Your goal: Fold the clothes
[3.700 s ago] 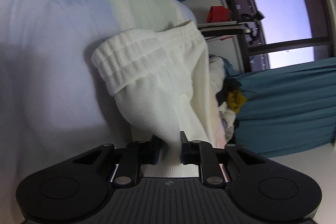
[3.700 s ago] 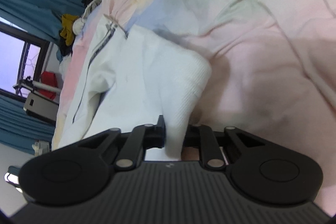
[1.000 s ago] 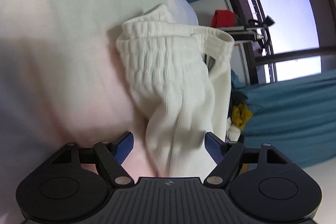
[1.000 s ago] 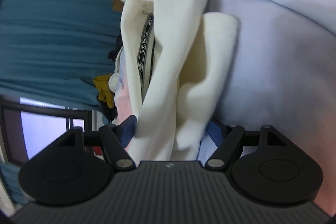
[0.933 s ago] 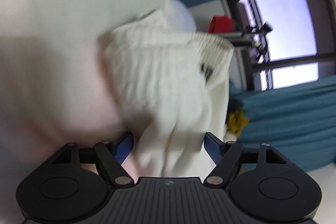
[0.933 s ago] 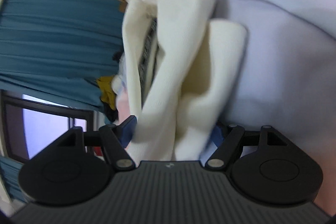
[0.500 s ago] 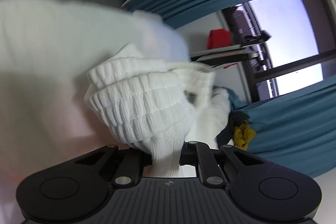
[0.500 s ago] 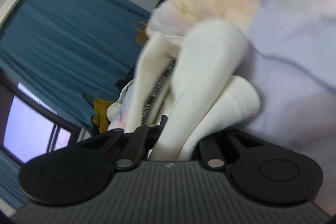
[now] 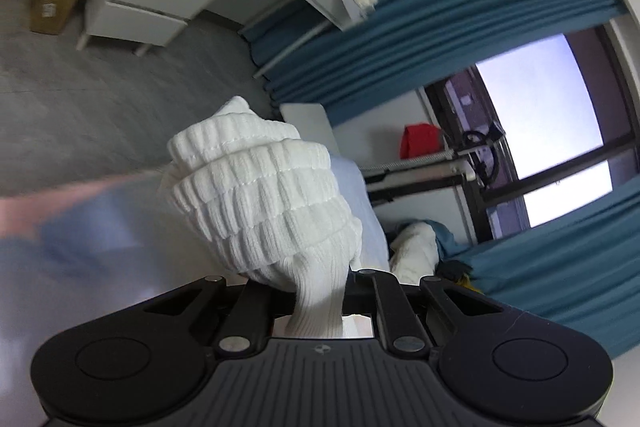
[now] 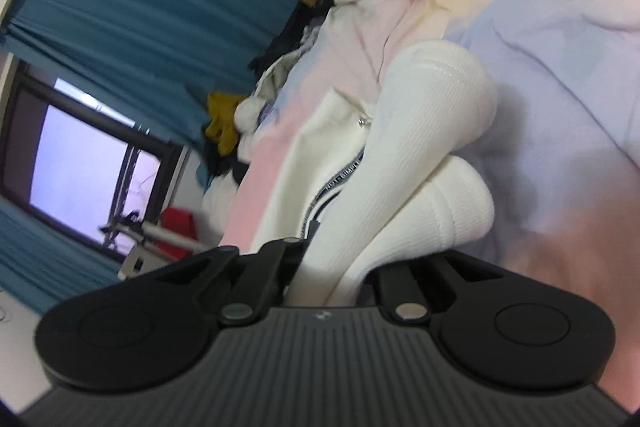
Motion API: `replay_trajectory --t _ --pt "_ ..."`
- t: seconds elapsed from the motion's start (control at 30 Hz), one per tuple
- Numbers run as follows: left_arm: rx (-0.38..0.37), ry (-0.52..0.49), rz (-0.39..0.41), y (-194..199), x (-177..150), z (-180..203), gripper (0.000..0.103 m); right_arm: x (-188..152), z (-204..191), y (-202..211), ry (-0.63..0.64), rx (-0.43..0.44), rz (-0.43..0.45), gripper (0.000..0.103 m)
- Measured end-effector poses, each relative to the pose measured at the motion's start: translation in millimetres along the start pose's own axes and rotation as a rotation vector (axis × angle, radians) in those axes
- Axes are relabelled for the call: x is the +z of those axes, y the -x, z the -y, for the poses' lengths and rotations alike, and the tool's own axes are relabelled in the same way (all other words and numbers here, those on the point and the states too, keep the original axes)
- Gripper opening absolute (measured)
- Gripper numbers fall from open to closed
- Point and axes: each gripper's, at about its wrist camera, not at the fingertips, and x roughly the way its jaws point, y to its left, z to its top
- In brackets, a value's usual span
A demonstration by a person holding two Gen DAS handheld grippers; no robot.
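Up off the bed [image 10: 560, 75], the white ribbed-knit garment [image 9: 272, 203] bunches in puffy elastic ridges, pinched by the left gripper [image 9: 318, 291]. Likewise the right gripper [image 10: 332, 279] clamps its smooth rounded folds.

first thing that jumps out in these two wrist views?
The bunched white knit garment fills the middle of both views, pinched at the bottom by the left tongs and the right tongs. Behind it hang teal curtains around a bright window, and in the right view the pastel bedding lies beneath.
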Motion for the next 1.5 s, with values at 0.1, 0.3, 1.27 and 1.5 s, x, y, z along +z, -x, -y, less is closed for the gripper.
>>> replay_trajectory --t 0.1,0.3,1.27,1.5 --pt "0.056 -0.004 -0.018 27 8 -28 0.012 -9 18 5 -0.05 -0.085 -0.1 0.01" --pt "0.082 0.023 -0.053 38 -7 -98 0.014 -18 57 0 -0.128 -0.108 -0.246 0.01" --pt "0.153 -0.088 -0.105 139 -93 -81 0.03 -14 64 -5 0.017 -0.073 -0.234 0.01" --pt "0.063 0.079 -0.11 139 -83 -111 0.045 -14 64 -8 0.025 -0.071 -0.233 0.01"
